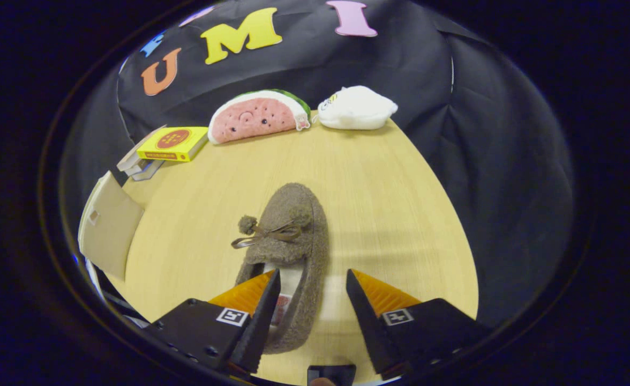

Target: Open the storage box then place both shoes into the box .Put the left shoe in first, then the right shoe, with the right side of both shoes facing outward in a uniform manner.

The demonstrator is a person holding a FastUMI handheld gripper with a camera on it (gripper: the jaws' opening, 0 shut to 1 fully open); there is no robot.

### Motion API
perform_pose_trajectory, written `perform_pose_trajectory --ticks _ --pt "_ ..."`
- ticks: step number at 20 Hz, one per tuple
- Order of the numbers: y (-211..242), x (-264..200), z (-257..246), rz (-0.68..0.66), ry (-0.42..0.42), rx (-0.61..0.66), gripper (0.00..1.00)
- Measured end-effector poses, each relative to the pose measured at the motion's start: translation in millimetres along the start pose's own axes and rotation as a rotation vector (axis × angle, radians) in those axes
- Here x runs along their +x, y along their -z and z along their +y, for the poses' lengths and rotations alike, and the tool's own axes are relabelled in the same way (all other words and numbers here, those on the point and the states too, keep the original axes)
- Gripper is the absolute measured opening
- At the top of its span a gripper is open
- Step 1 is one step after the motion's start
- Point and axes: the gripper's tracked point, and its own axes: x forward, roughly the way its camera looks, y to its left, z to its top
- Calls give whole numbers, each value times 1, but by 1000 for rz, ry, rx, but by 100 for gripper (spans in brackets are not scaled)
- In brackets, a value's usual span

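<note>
On the pale wooden table (390,214), between and just ahead of the gripper's fingers, lay a fuzzy brown slipper-style shoe (293,241). Its rounded toe pointed away from the gripper, and its heel end reached back between the fingers. A thin ribbon bow (272,234) with small pom-poms sat across its upper, and a paler lining showed inside the opening. The gripper (313,281) stood open, its fingers spread apart: one finger sat over the shoe's opening, the other off to the side over bare table, and neither visibly pressed on the shoe. Off to one side, at the table's edge, stood a beige panel (109,228), perhaps the storage box's flap. Beyond it lay a yellow box (174,143). At the table's far edge rested a watermelon-slice plush (256,117) and, just beside it, a white plush (357,108).
</note>
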Motion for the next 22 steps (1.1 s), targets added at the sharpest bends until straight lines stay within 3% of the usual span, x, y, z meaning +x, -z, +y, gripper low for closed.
perform_pose_trajectory --ticks 4,5,7,12,16,22 --pt "0 11 3 20 -21 34 20" --pt "5 11 -3 15 2 22 20" --pt "-3 11 -1 23 -11 51 0" --pt "-2 2 17 29 -104 227 0" --pt "-10 -13 48 -2 -92 222 0" --pt "-42 -57 151 -78 -136 188 0"
